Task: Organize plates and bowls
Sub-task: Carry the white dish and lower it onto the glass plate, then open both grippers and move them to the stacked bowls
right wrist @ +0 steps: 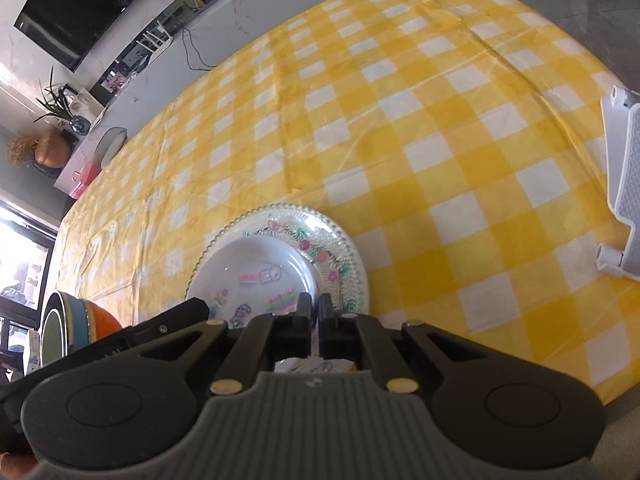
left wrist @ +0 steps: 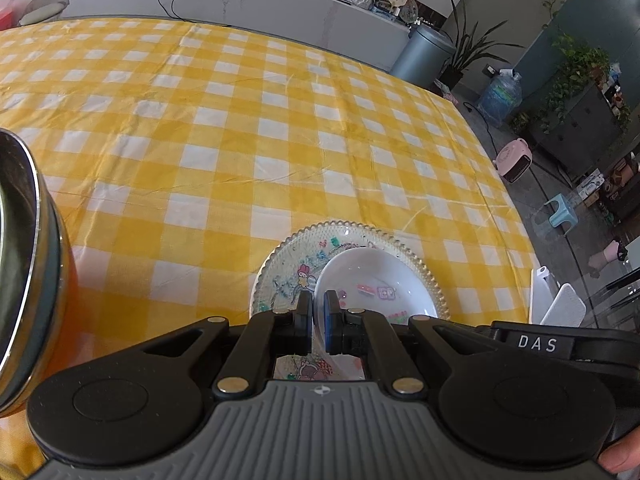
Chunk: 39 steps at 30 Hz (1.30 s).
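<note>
1. The left gripper (left wrist: 318,316) had its jaws drawn narrow on the near rim of the white bowl (left wrist: 374,284): one finger inside the wall, one outside. The rim ran through the gap, so I judged it pinched.
2. The right gripper (right wrist: 316,318) also showed narrow jaws, set at the near edge where the white bowl (right wrist: 256,276) met the patterned plate (right wrist: 340,256). A pale edge ran between the fingers; whether that was bowl rim or plate rim could not be told.
3. To do the step well, as I judged it, both grips needed to stay level and the bowl be set down or lifted straight, so that it would not skid across the plate's glossy face.
4. Just ahead of the jaws the bowl sat on the patterned plate (left wrist: 288,268), off-centre, towards the side nearest the grippers. The bowl was shallow, glossy white, with small coloured stickers or prints inside.
5. The plate was wider, with a beaded gold-toned rim and cartoon prints; it lay flat on the yellow checked tablecloth (left wrist: 248,128).
6. Well off to the left of the left jaws stood a stack of bowls (left wrist: 28,264), orange outside with a metal-coloured rim.
7. To the right of the right jaws, apart from the plate, lay a white rack (right wrist: 624,184).
</note>
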Motion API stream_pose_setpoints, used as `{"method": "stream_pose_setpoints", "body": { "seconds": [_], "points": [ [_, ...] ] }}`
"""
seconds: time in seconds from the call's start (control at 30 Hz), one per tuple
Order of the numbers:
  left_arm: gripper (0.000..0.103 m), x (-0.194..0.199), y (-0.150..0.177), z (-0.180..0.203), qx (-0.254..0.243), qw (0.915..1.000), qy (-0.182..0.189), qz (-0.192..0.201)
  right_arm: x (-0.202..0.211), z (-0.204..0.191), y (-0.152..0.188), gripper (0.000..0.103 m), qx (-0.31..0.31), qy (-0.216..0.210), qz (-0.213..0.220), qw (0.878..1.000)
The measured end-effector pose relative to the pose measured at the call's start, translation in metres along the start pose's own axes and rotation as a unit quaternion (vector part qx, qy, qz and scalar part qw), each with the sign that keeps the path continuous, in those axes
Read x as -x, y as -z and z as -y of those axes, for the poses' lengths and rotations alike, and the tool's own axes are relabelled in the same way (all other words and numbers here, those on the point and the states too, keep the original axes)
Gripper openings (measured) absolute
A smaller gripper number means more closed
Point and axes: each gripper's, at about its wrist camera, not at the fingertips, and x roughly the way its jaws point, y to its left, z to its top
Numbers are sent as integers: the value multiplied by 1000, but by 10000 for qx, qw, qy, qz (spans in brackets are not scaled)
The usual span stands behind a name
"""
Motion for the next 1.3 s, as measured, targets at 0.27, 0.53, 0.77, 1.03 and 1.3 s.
{"method": "stream_pose_setpoints", "body": {
  "seconds": [0.27, 0.53, 0.77, 1.03, 1.3],
  "points": [
    [5, -3, 2, 0, -172, 9997, -157, -42, -3, -3, 0, 0, 47, 39, -25, 10000],
    [6, -5, 3, 6, -402, 9986, -342, -100, -5, -4, 0, 1, 66, 14, -44, 10000],
    [9, -5, 3, 11, -507, 9975, -487, -101, -4, -4, 1, 7, 143, 48, -9, 9999],
    [29, 13, 0, 18, -614, 9967, -530, 80, 7, -6, 2, 30, 241, -47, 259, 9994],
    [42, 58, -16, 17, -792, 9957, -481, 56, 19, -11, 0, 44, 328, 209, 534, 9978]
  ]
}}
